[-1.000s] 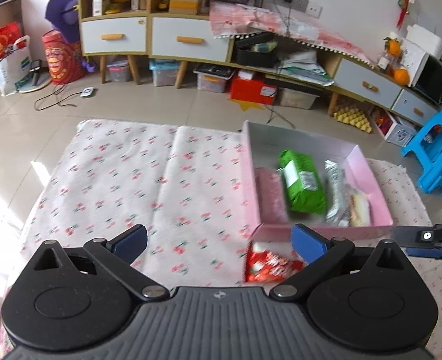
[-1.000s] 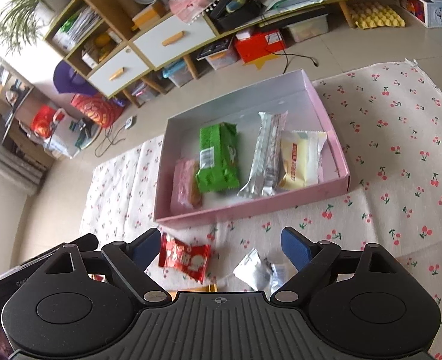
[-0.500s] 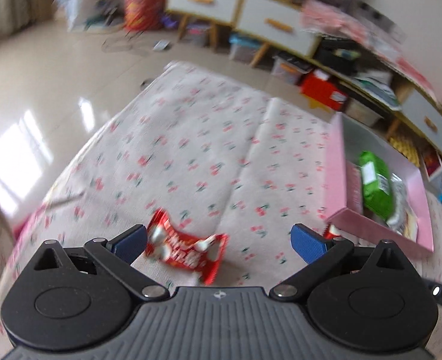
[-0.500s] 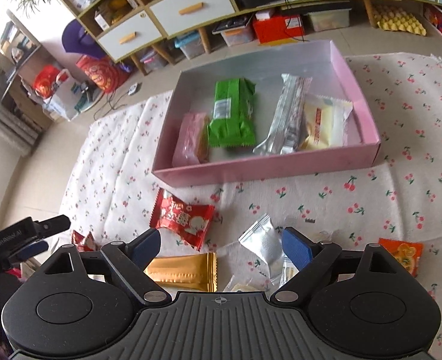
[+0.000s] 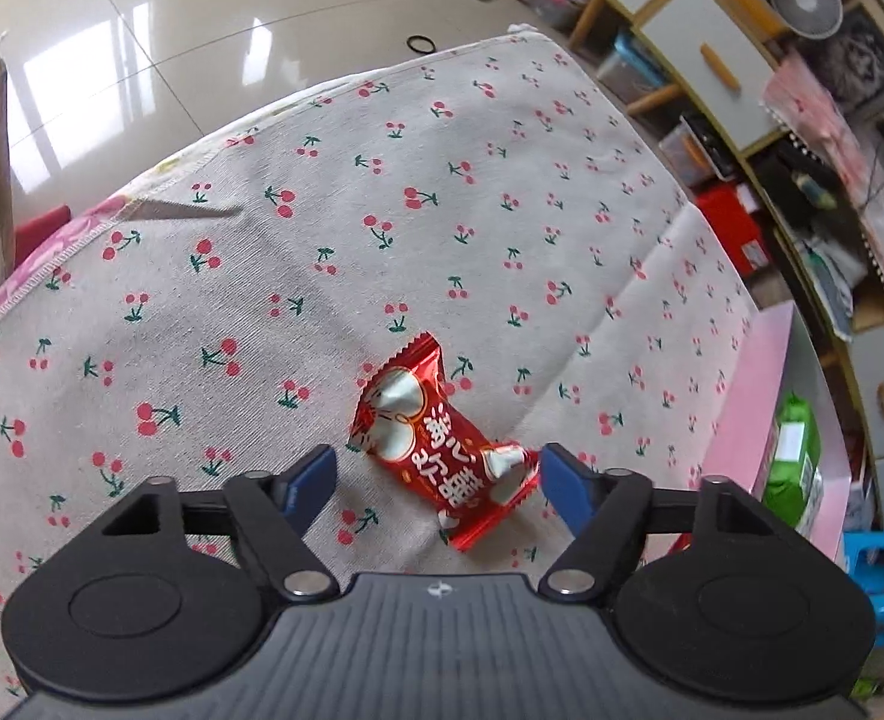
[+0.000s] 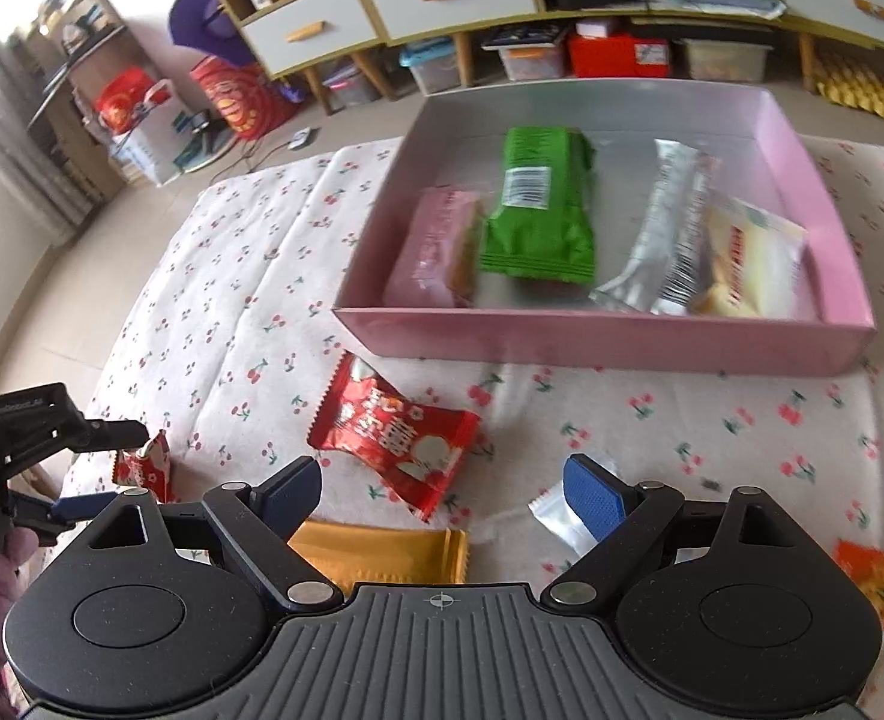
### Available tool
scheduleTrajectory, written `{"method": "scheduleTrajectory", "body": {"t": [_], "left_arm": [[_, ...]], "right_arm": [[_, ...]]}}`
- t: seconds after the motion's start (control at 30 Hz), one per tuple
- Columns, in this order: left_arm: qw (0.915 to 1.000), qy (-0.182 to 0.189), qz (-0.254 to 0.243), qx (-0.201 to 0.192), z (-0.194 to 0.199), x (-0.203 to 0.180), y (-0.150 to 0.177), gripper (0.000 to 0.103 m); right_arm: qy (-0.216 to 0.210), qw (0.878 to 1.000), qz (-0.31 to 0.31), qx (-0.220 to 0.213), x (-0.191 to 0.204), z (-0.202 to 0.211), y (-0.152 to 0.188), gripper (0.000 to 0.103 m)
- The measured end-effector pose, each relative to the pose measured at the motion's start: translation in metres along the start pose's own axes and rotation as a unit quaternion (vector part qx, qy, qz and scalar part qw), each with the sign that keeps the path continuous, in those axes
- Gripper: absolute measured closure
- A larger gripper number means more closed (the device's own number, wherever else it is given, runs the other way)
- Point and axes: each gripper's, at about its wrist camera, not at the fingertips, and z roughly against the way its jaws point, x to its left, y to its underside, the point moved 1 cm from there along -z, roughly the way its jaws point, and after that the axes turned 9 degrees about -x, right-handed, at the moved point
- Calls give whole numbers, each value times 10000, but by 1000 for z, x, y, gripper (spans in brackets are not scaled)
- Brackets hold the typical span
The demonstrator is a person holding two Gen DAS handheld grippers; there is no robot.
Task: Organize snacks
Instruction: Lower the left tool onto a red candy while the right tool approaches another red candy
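Left gripper (image 5: 435, 474), jaws just been closing, brackets 1 red snack packet (image 5: 442, 444) on the cherry-print cloth (image 5: 321, 240), pads not yet pressing; right gripper (image 6: 442, 489) hangs open; pink box (image 6: 592, 342) awaits.

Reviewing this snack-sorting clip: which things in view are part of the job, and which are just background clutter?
Part of the job:
- pink box
- green packet, already boxed
- red packet between the left gripper fingers, which have been closing
- larger red packet
- gold packet
- right gripper, open

Just lying about:
- blue stool
- fan
- red storage box
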Motion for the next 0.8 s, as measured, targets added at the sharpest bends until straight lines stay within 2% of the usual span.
{"method": "scheduleTrajectory", "body": {"t": [0.17,0.27,0.43,0.53,0.57,0.7,0.77,0.8], "left_arm": [[9999,-69,40,-63,-4,-1,2,46],[9997,-119,-99,-187,-4,-5,1,48],[9968,-178,-718,-295,-6,-20,4,52],[9934,-102,-1096,-331,-5,-31,7,59],[9923,-46,-1190,-327,-5,-34,8,61],[9880,140,-1525,-178,-8,-43,16,62],[9849,195,-1712,-163,-8,-47,20,62],[9836,222,-1782,-154,-8,-49,22,62]], "right_arm": [[-133,9996,231,-6,5,-11,1,13],[-102,9989,458,-54,9,-17,3,13],[39,9976,692,-77,13,-25,8,15],[98,9968,781,-155,15,-28,10,16],[97,9964,818,-192,16,-28,11,18],[54,9945,1020,-236,23,-28,15,27],[2,9934,1119,-234,25,-27,17,41],[-12,9934,1129,-218,25,-28,17,45]]}}
